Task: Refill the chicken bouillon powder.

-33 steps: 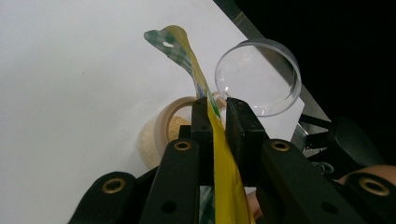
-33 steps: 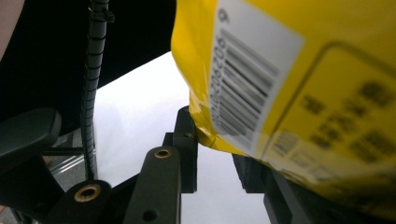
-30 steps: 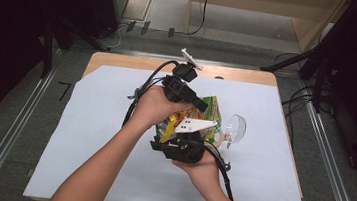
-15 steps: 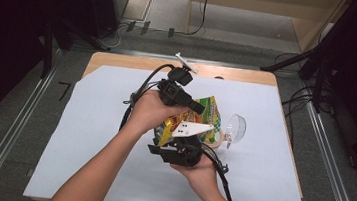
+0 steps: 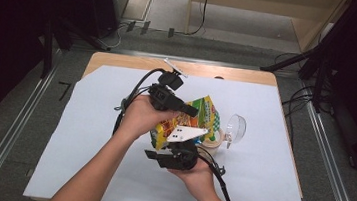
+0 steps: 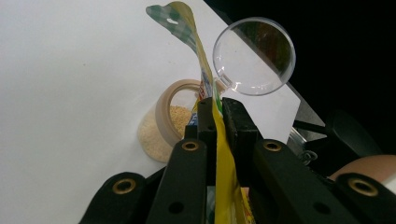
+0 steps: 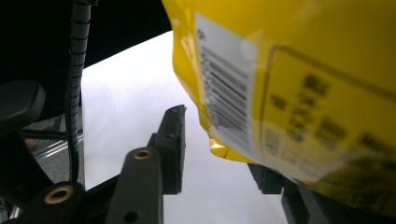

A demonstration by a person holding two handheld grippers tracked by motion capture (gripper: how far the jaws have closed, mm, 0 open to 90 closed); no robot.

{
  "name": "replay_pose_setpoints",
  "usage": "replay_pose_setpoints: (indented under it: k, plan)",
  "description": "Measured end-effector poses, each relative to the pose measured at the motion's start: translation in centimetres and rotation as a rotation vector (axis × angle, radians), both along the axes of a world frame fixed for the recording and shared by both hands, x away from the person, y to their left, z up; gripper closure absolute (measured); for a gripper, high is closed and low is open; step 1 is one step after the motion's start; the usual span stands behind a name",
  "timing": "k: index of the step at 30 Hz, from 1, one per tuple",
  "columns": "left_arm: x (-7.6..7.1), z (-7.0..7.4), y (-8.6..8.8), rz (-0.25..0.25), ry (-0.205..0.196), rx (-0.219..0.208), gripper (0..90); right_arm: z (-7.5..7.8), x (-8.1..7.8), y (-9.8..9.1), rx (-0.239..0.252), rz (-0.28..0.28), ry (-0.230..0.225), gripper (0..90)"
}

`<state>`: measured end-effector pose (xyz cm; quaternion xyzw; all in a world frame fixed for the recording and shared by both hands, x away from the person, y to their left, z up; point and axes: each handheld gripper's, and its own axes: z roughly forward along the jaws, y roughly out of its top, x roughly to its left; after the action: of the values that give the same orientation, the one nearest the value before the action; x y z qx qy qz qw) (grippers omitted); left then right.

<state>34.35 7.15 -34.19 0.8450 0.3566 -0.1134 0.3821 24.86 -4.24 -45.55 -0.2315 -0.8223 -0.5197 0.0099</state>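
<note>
Handover of a glossy yellow snack bag, held above the white-covered table. The left gripper has its jaws clamped on the bag's flat crimped edge; the right gripper has just been opening, its jaws apart around the bag's lower corner, not pressing. Next move, probably: withdraw the right gripper cleanly. Beside the bag: a cup of pale grains and a clear round scoop.

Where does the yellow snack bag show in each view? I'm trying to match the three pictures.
High view: the yellow snack bag lies mid-table, between both hands.
Left gripper view: its edge runs up the middle, pinched in the left claw.
Right gripper view: it fills the upper right.
Shared landmark: the white table sheet.
</note>
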Motion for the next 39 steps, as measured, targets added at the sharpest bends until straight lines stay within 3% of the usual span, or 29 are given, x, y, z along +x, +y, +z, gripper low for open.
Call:
replay_pose_setpoints:
  k: [6,11,19,27,33,39]
  plan:
    - [-0.5,-0.3,0.8,-0.025,-0.047,0.003,87.7,-0.5,-0.2,0.4,-0.011,0.002,-0.012,58.6]
    - [-0.7,-0.6,1.3,-0.027,-0.035,-0.016,88.0,-1.1,-0.4,0.5,-0.015,-0.001,-0.013,55.1]
    - [-1.2,-1.3,2.2,-0.027,-0.06,-0.045,88.1,-1.9,-0.4,0.6,-0.018,-0.007,-0.019,52.3]
    - [-1.7,-1.6,2.8,-0.032,-0.074,-0.042,88.2,-2.4,-0.5,0.5,-0.044,-0.009,-0.033,51.4]
    - [-1.9,-1.9,3.4,-0.027,-0.079,-0.078,88.2,-2.6,-0.5,0.3,-0.044,-0.019,-0.042,50.6]
    - [-2.1,-2.1,3.7,-0.034,-0.092,-0.074,88.5,-2.8,-0.7,0.1,-0.044,-0.029,-0.048,49.7]
